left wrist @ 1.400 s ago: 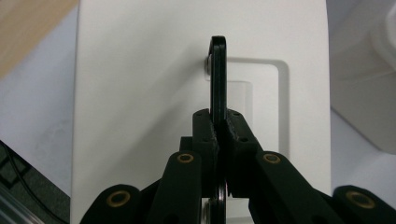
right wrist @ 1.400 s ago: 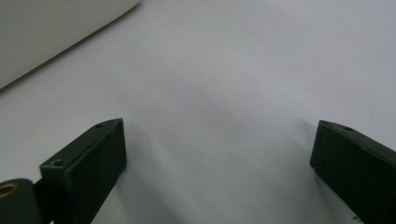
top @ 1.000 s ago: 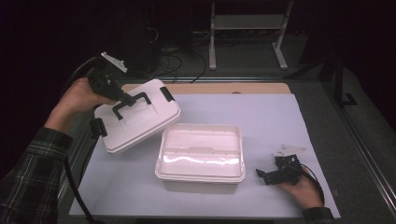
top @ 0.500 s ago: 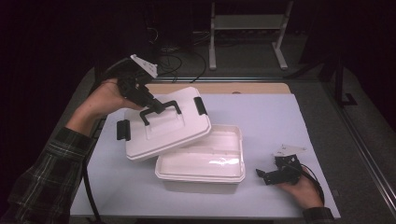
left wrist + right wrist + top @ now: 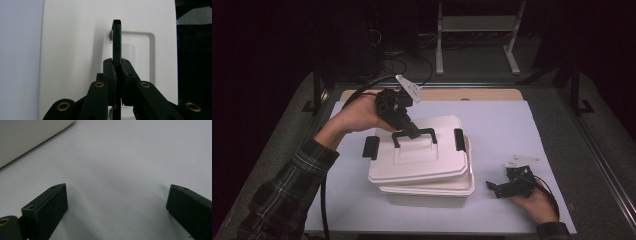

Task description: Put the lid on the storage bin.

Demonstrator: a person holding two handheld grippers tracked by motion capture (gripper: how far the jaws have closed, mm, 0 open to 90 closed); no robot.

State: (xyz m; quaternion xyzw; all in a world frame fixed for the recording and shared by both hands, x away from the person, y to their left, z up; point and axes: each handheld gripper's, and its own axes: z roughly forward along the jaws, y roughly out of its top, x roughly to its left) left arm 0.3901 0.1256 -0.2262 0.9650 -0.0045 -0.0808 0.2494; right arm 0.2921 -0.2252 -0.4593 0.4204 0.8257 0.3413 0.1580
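Table [image 5: 542, 125], w/ pale sheet on top, carries everything; places below are rel. to the white box [image 5: 432, 190].

Box sits about mid-table, long side across. In the right gripper view one box corner [image 5: 27, 140] shows top-left.

White lid [image 5: 419, 157] is directly over the box, tilted, shifted a bit to the box's left, so the box rim sticks out at the right and front. Can't tell if lid touches the rim or hangs just above it. Black latches [image 5: 371, 147] at both lid ends, black handle [image 5: 414, 136] on top centre.

Left hand [image 5: 359, 115] w/ plaid sleeve comes in from the box's left-rear. Left gripper [image 5: 409, 129] is above the lid, jaws pressed together, pinching the lid handle; left gripper view shows the pads [image 5: 110, 72] clamped on the thin handle bar [image 5: 116, 42] edge-on.

Right gripper [image 5: 499, 189] is just right of the box, at its front corner, near but apart, resting low on the sheet in the right hand [image 5: 534, 202]. Its fingers [image 5: 47, 207] are spread wide w/ only bare sheet between them.
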